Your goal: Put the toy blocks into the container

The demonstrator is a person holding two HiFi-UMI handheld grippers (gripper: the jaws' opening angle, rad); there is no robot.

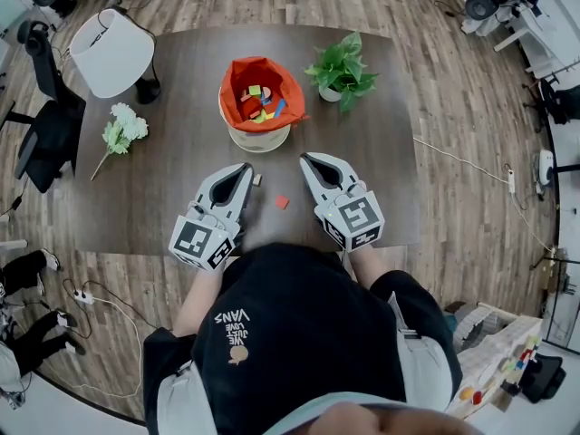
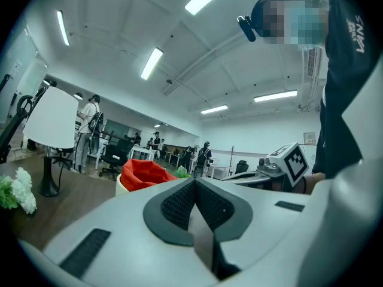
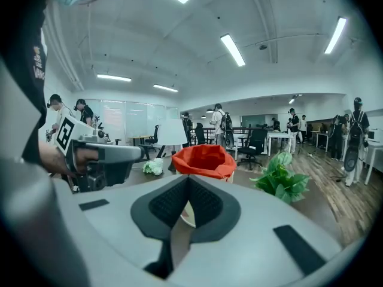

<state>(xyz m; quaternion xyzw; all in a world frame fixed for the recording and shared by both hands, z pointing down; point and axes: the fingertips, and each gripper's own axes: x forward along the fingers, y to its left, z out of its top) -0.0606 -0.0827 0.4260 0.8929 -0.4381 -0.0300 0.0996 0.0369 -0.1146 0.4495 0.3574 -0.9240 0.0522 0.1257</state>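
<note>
Lying on the dark table (image 1: 163,188), a red block (image 1: 282,202) sits at 6 o'clock from the orange-lined container (image 1: 256,107); it is too small to show a long axis. A tan block (image 1: 257,179) lies just at 3 o'clock of the left claw (image 1: 243,172). Plank floor (image 1: 435,62) surrounds the table. Both claws are closed and empty; the red block is at 7 o'clock of the right claw (image 1: 310,161).
</note>
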